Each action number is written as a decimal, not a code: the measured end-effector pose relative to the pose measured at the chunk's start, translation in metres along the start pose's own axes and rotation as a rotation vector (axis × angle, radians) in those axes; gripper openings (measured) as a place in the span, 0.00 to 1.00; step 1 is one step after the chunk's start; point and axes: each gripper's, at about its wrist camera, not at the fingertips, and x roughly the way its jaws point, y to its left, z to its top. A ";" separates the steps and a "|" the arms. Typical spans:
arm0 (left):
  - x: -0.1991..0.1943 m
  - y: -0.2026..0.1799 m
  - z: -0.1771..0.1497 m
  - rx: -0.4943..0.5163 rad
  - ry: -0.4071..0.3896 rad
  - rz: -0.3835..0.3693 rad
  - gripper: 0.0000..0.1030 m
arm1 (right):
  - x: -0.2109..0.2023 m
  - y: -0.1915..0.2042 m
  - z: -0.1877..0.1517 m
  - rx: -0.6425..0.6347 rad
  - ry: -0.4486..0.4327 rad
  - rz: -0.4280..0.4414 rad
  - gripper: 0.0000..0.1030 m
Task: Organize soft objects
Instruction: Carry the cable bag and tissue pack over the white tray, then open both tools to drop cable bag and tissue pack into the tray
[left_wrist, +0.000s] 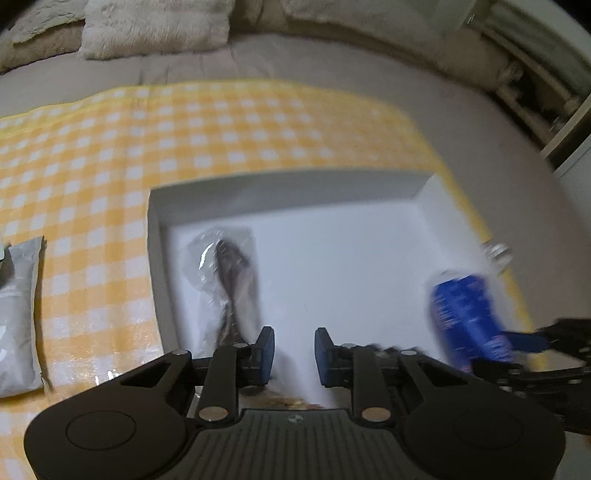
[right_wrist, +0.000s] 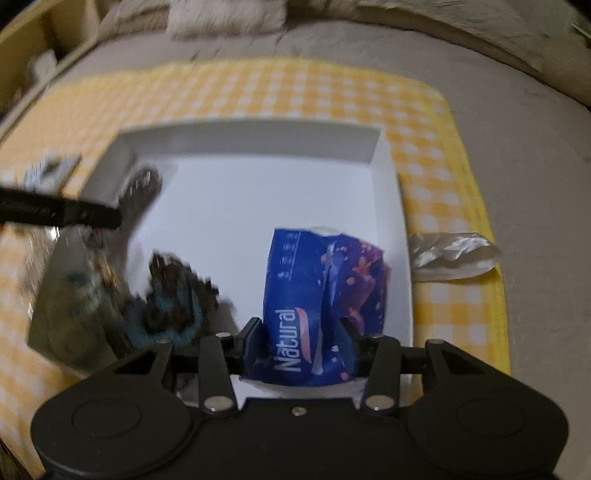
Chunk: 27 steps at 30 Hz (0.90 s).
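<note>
Your right gripper (right_wrist: 301, 345) has its fingers clamped on the blue packet (right_wrist: 314, 306) over the white box (right_wrist: 388, 177), where 1 clear-wrapped item (left_wrist: 225, 273) already lies. Your left gripper (left_wrist: 293, 356) has its fingers apart and empty. The grey pouch (left_wrist: 18, 314) at 9 o'clock and the silver packet (right_wrist: 450, 254) at 3 o'clock remain on the checked cloth (left_wrist: 110, 166).

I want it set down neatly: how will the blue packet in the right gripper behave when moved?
The blue packet looks creased and dented, so probably soft and light. Its glossy film may slip between the right gripper pads, and it would likely slump rather than stand.

Black left tool (left_wrist: 294, 354), blue pads (left_wrist: 266, 350), silver rivets, ribbed housing
</note>
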 end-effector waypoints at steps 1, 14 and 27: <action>0.008 -0.001 -0.001 0.011 0.019 0.025 0.24 | 0.002 0.001 -0.001 -0.012 0.007 -0.003 0.44; 0.024 0.019 0.005 -0.033 -0.002 0.091 0.23 | -0.001 -0.010 -0.009 -0.004 0.015 0.009 0.44; -0.048 0.005 -0.005 -0.036 -0.132 0.028 0.47 | -0.060 -0.031 -0.017 0.217 -0.214 0.070 0.60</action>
